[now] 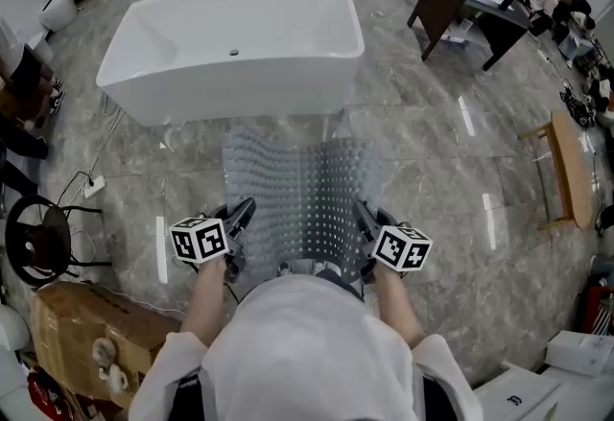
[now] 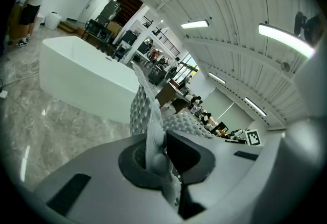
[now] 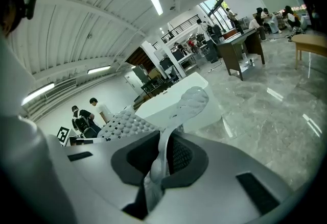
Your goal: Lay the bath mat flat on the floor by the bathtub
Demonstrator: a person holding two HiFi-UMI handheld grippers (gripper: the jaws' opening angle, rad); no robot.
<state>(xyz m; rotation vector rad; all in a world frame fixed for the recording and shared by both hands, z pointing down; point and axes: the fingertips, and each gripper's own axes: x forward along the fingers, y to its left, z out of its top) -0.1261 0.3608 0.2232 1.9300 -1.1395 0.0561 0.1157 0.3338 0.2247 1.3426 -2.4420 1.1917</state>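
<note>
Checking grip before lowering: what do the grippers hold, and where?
The bath mat: left gripper pinches its left edge, right gripper its right edge.

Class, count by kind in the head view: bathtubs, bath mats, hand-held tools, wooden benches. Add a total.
Bathtub: 1
Bath mat: 1
Tools: 2 (left tool, right tool, both shut on the mat)
Wooden bench: 1
Total: 5

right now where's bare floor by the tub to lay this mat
Bare: the floor between the near side of the bathtub and you, under the held bath mat, and rightward to the wooden bench. Crowded at left: power strip, black chair, cardboard box.
</note>
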